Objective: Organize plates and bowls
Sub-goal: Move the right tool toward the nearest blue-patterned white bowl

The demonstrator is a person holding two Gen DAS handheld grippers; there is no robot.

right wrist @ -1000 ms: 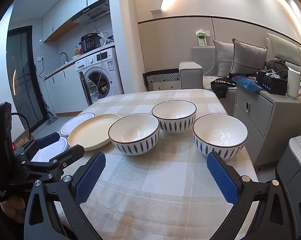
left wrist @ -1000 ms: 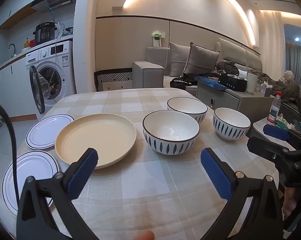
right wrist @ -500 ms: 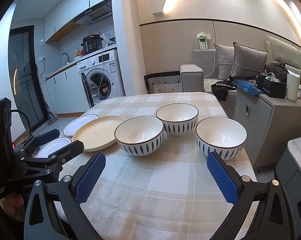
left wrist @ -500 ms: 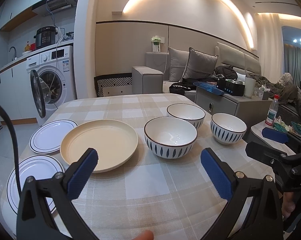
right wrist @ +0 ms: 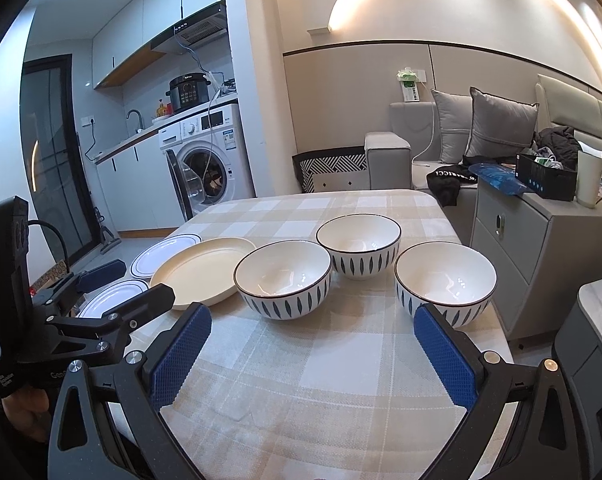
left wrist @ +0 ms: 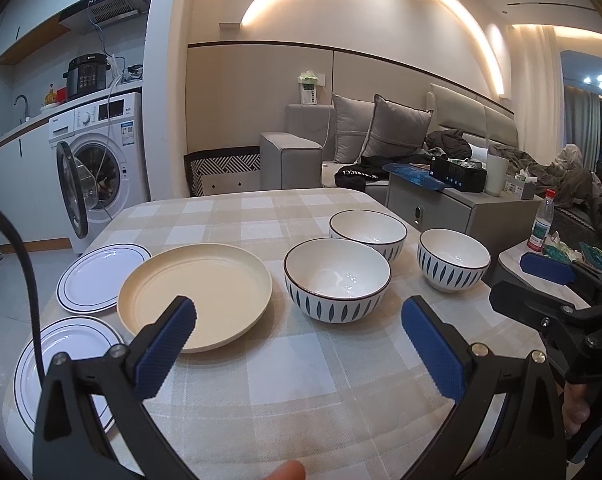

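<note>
A cream plate [left wrist: 195, 294] lies on the checked tablecloth, left of three white bowls with blue leaf marks: a near one [left wrist: 337, 278], a far one [left wrist: 367, 232] and a right one [left wrist: 453, 258]. Two white plates with dark rims lie at the left: one farther [left wrist: 101, 276], one nearer [left wrist: 61, 364]. My left gripper [left wrist: 301, 348] is open and empty above the near table edge. My right gripper [right wrist: 313, 356] is open and empty, its right pad close to the right bowl [right wrist: 445, 276]. The cream plate [right wrist: 201, 270] and near bowl [right wrist: 283, 278] show there too.
A grey cabinet [right wrist: 533, 248] stands right of the table. A washing machine [left wrist: 97, 168] with its door open is at the back left, a sofa [left wrist: 365, 144] behind the table. A water bottle [left wrist: 541, 224] stands on a side surface at right.
Both grippers have drawn back and risen a little from the table, so the dishes look smaller and farther. Nothing on the table has moved. Both stay open.
</note>
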